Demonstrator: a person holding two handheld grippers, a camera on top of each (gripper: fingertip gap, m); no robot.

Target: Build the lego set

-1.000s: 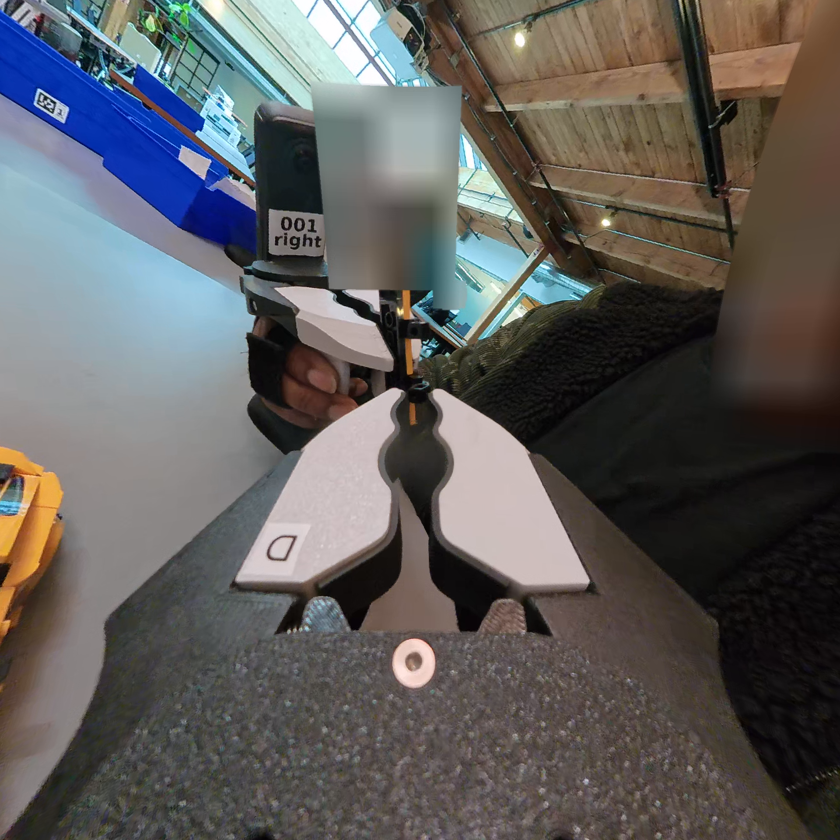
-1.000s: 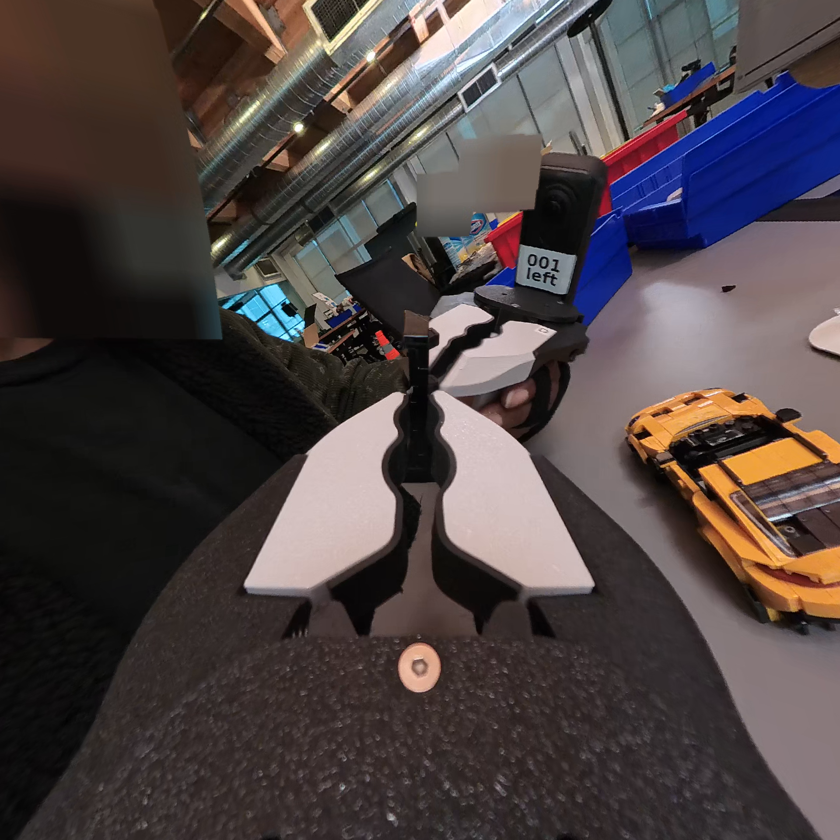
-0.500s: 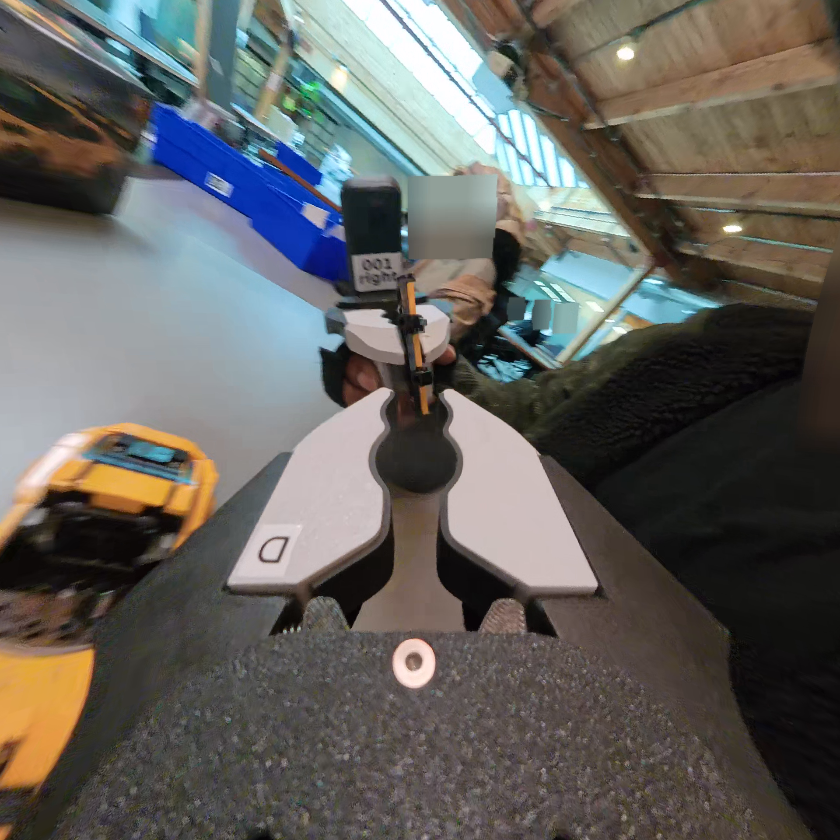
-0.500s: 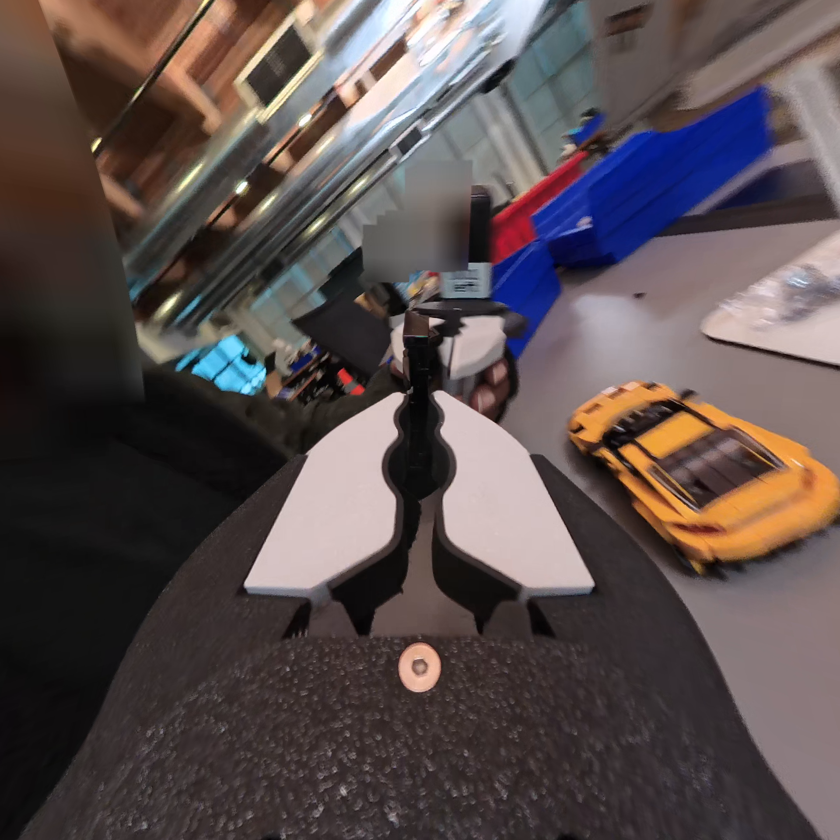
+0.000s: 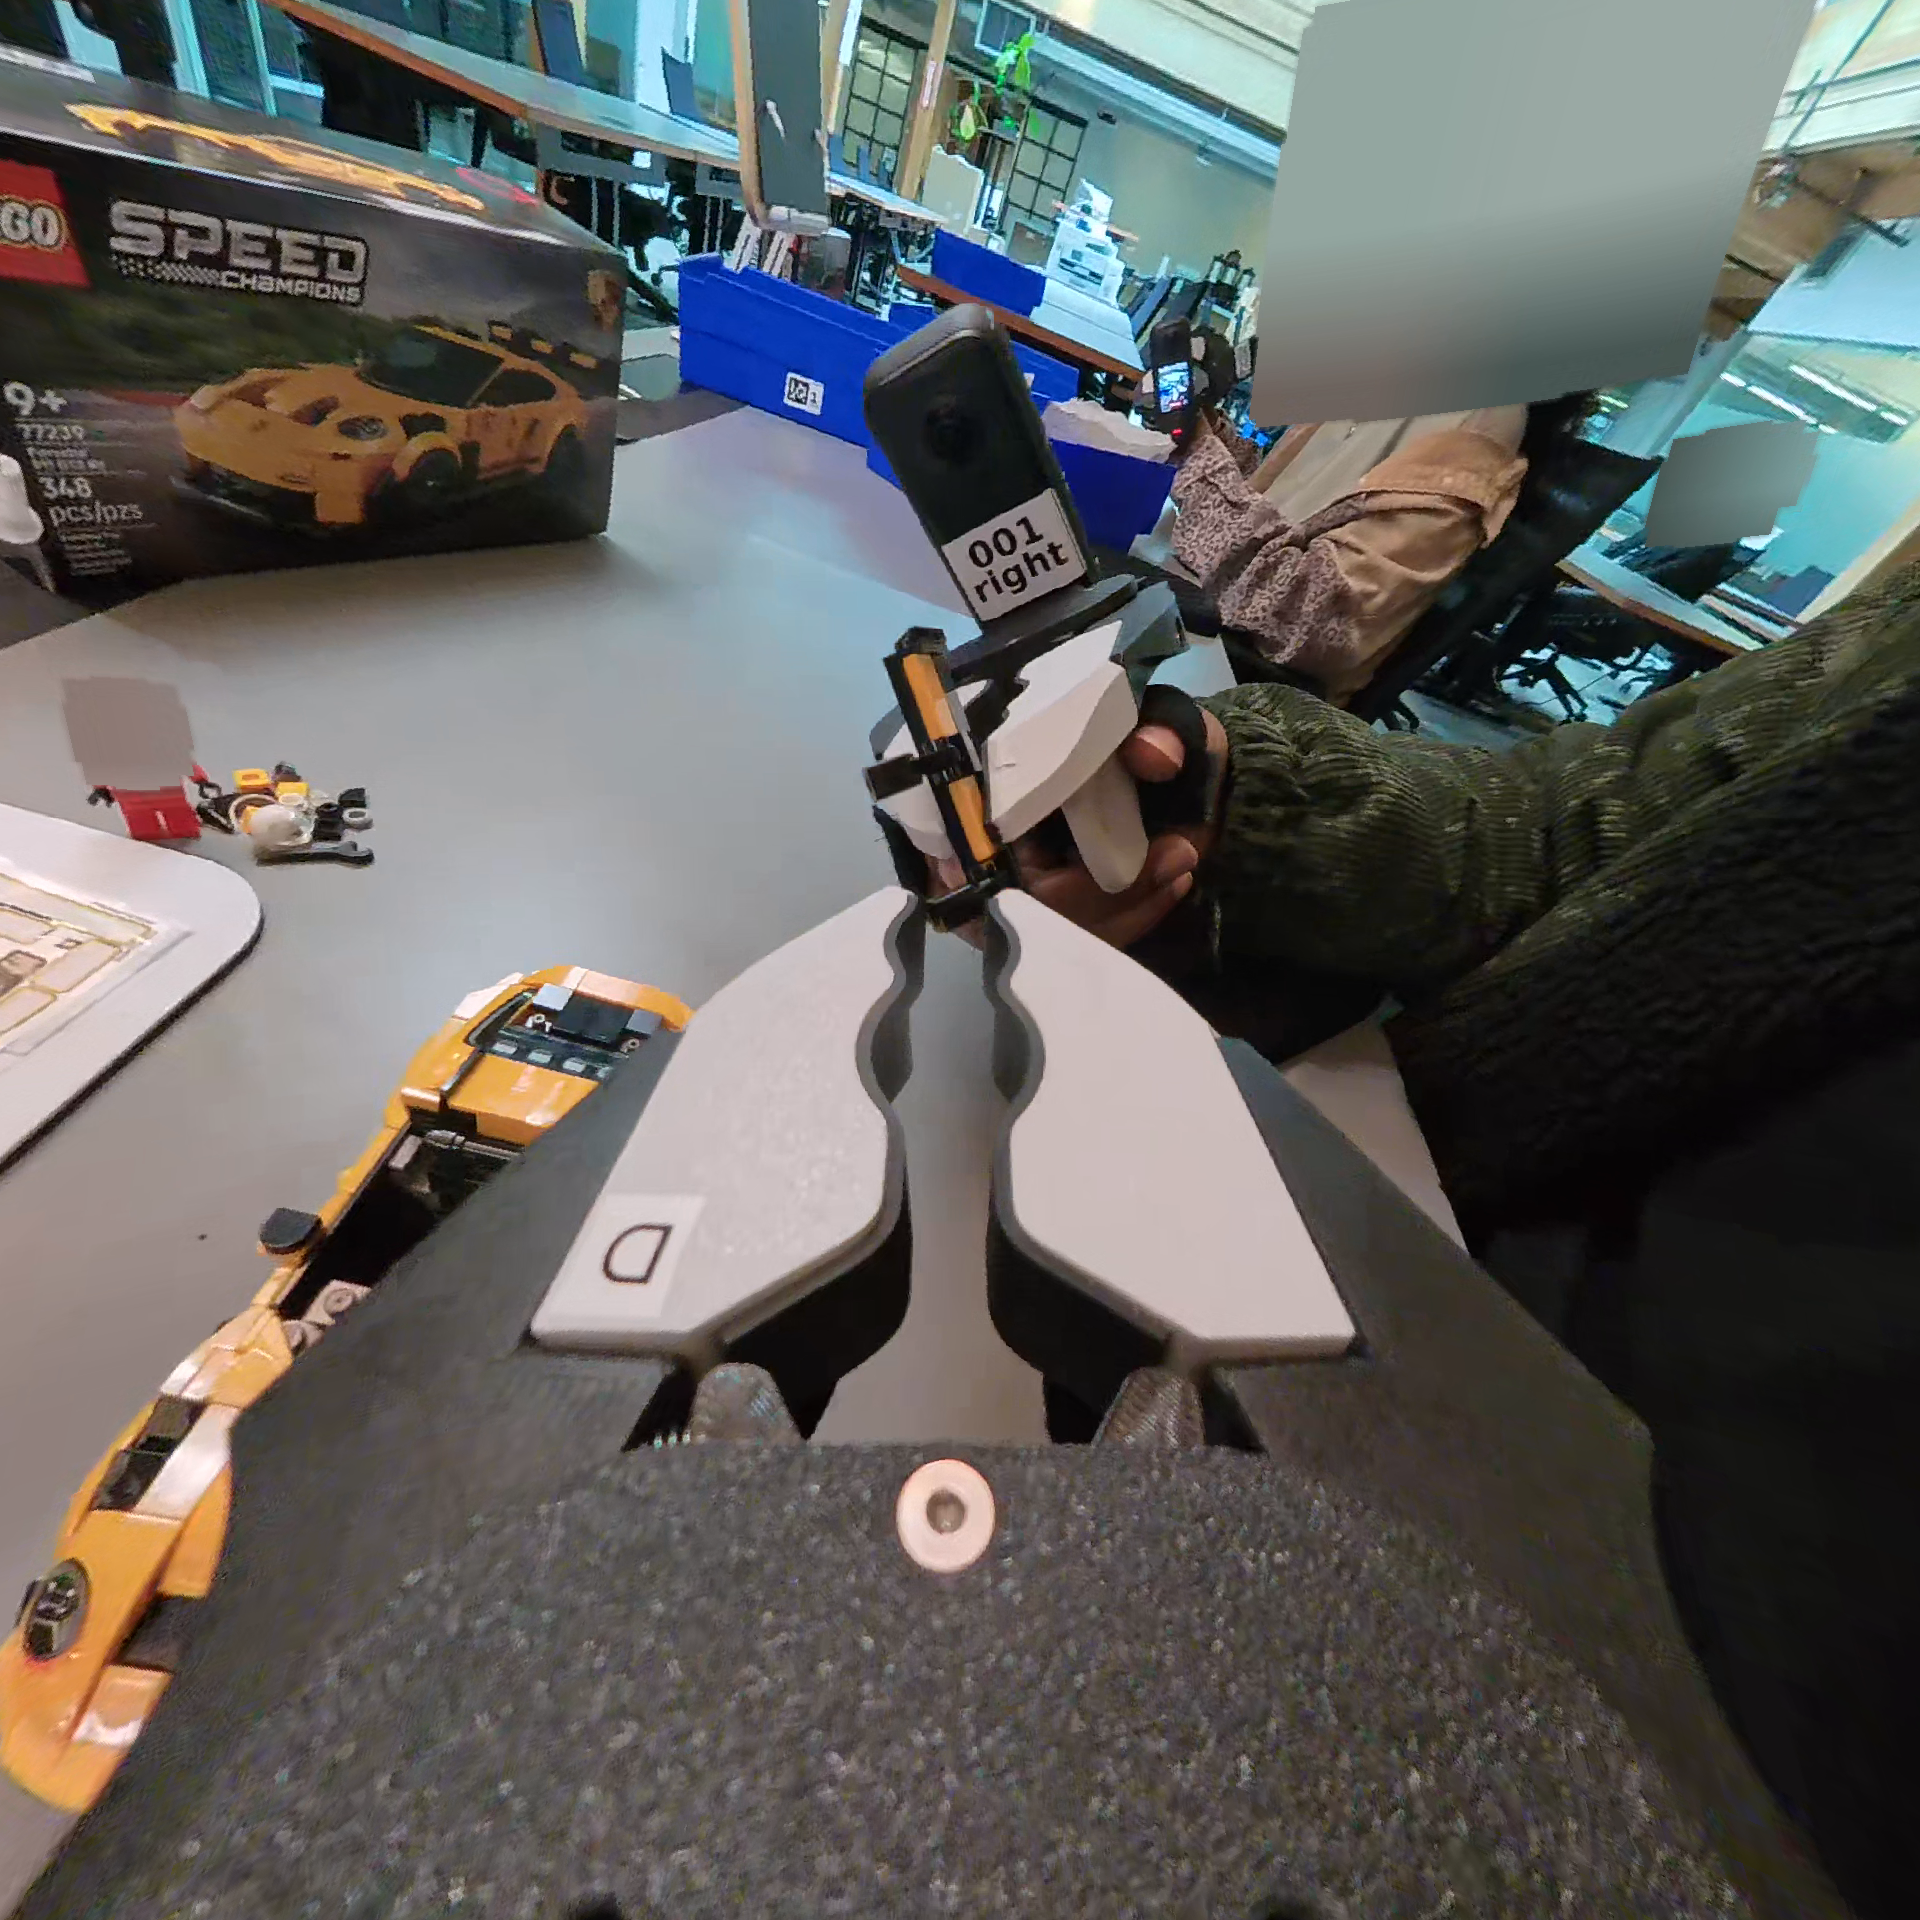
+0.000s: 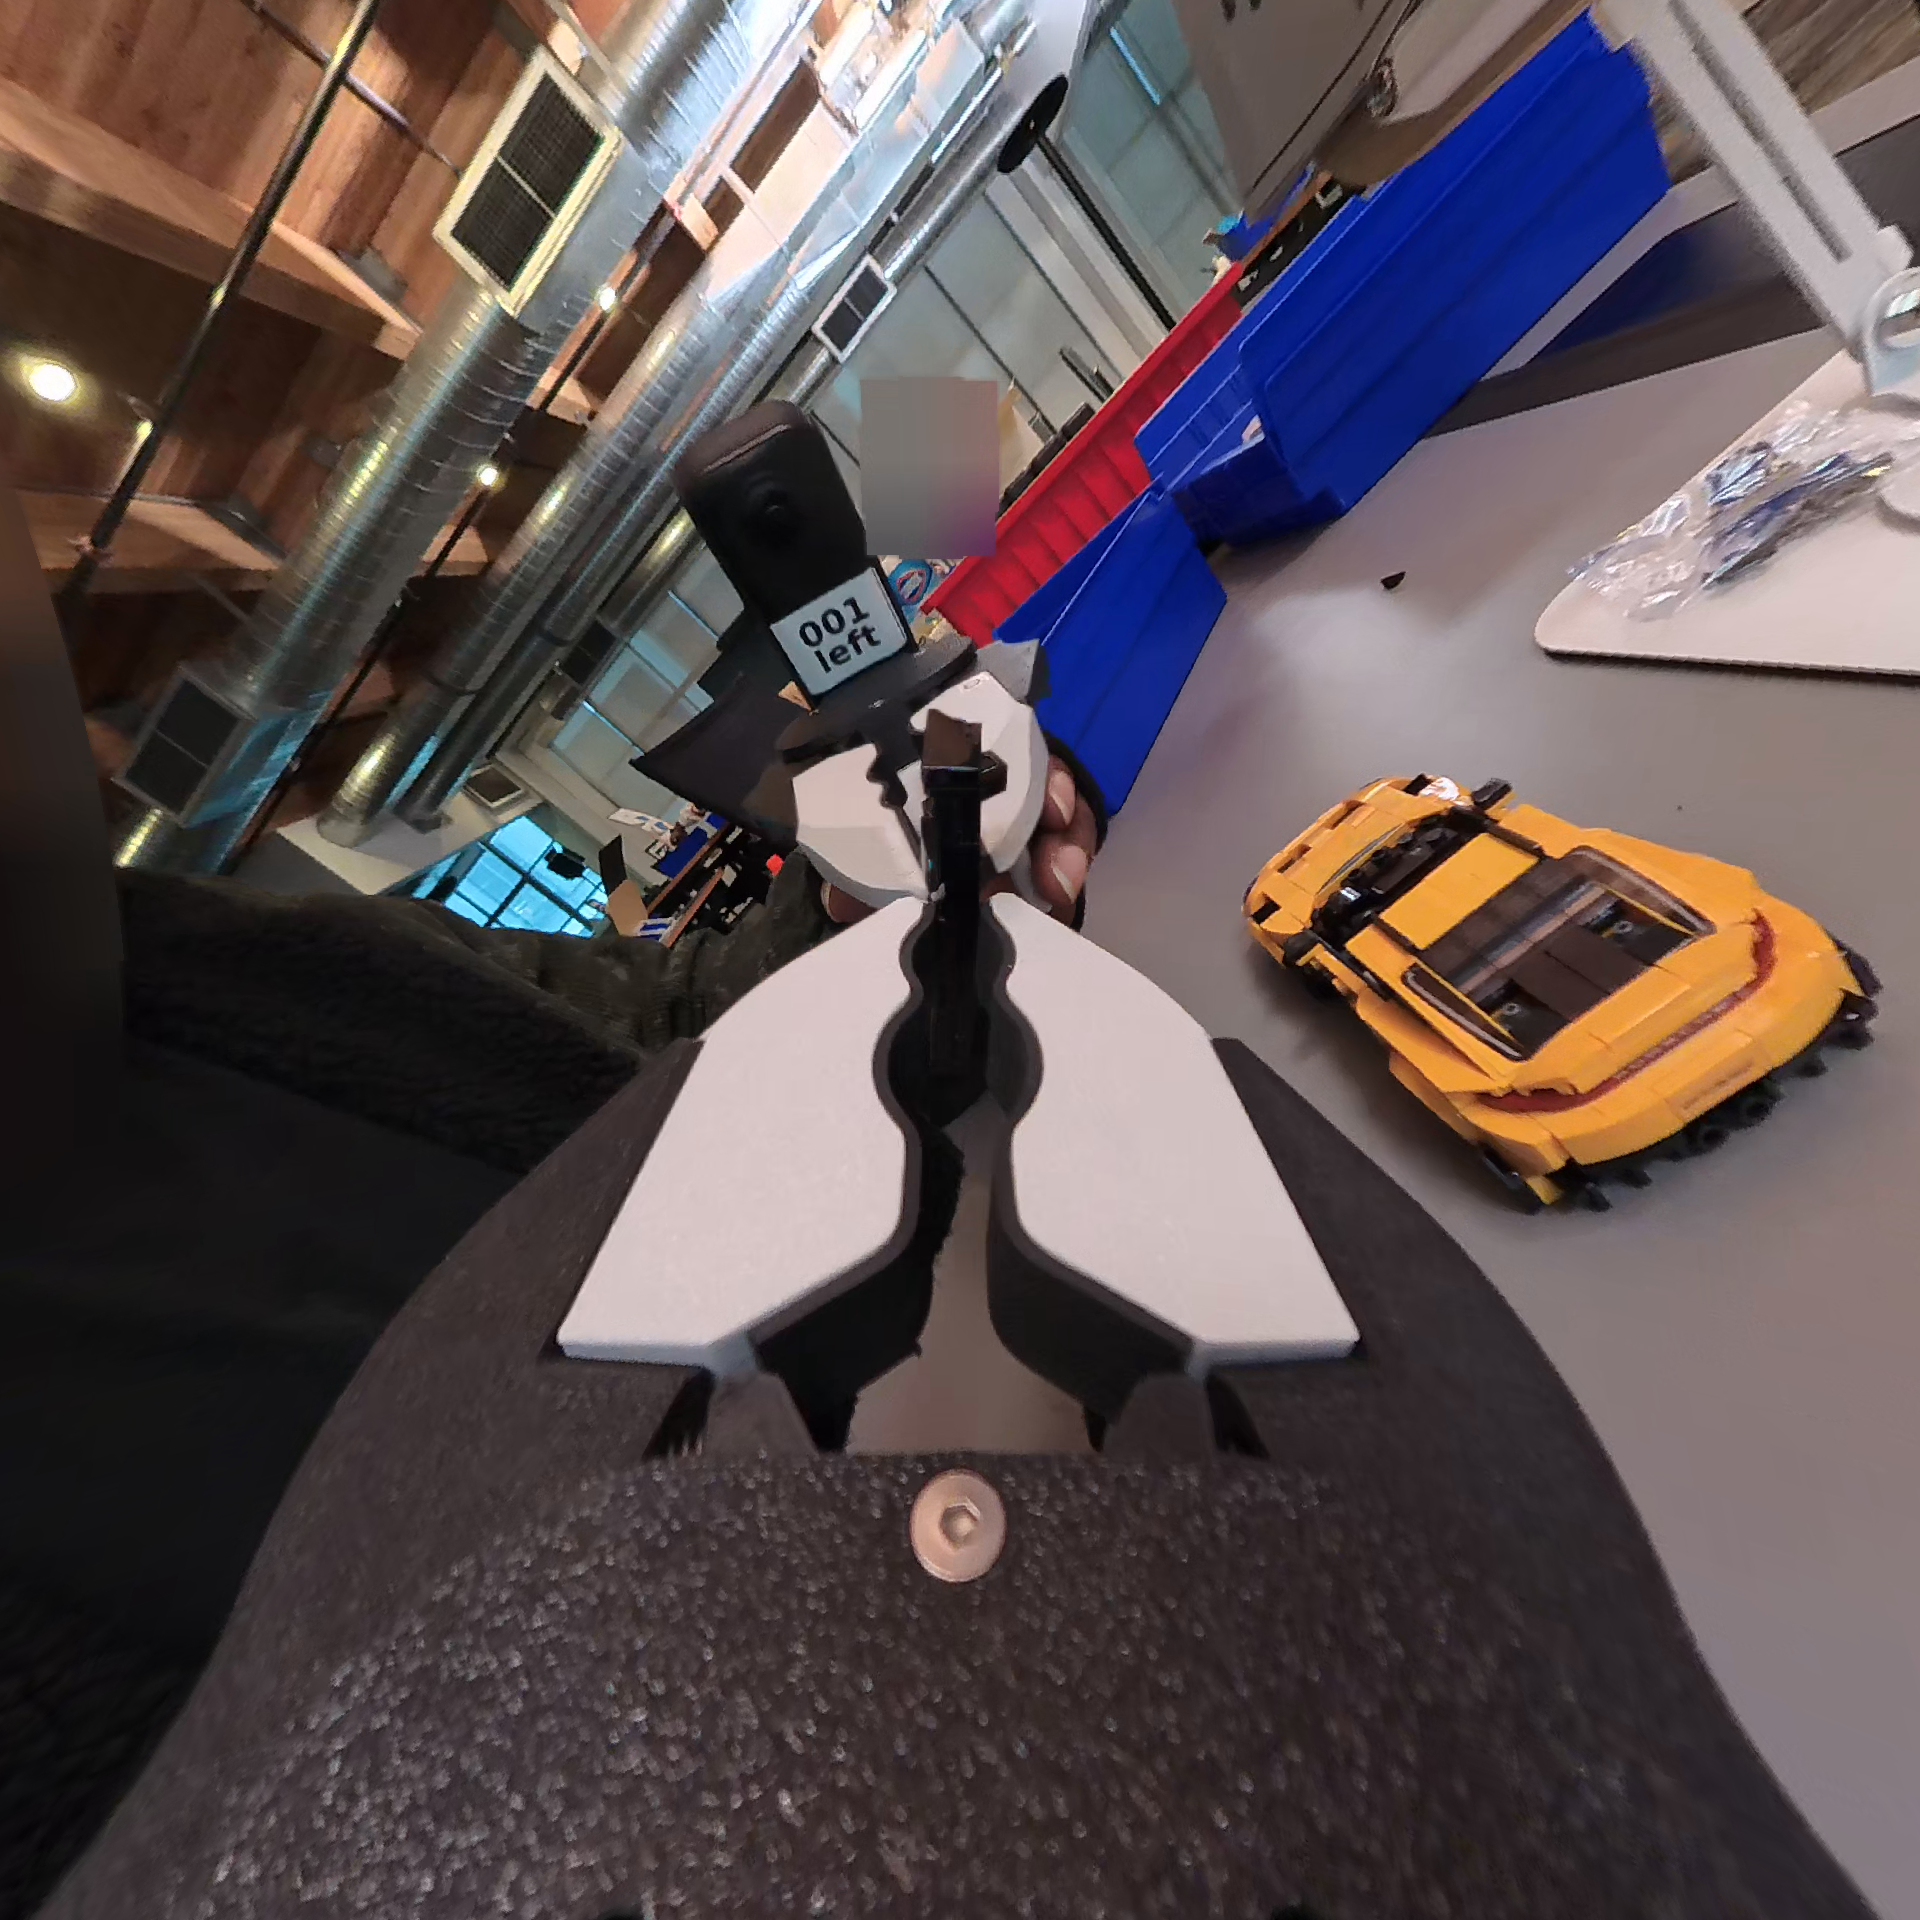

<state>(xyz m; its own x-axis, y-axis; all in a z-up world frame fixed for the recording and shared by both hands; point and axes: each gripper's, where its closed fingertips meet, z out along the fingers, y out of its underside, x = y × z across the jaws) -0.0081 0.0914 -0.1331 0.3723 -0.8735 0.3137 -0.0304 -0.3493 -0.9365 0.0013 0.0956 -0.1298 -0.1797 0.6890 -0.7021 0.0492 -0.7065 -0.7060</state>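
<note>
My right gripper [image 6: 954, 914] is shut on a long thin lego piece [image 6: 952, 883] that looks black edge-on. In the left wrist view the same piece [image 5: 940, 774] shows a yellow face with black ends and stands upright in front of the right gripper's fingers. My left gripper [image 5: 951, 914] faces it with jaws parted; the piece's lower end sits right at its fingertips, and I cannot tell if they touch. The yellow lego car [image 6: 1558, 966] rests on the grey table [image 6: 1455, 582], to the right of both grippers; it also shows in the left wrist view [image 5: 499, 1081].
The set's box [image 5: 312, 395] stands at the back left. Loose small pieces [image 5: 281, 821] lie near a white mat [image 5: 104, 956]. A white tray with plastic bags [image 6: 1714, 603] and blue bins [image 6: 1403, 343] are beyond the car. A seated person [image 5: 1351, 540] is behind. The grippers are tip to tip, or close to it.
My left gripper's jaws have opened from a shut grip on the piece's end. Both grippers have tilted down toward the table, bringing the car and box into view. The right still holds the piece.
</note>
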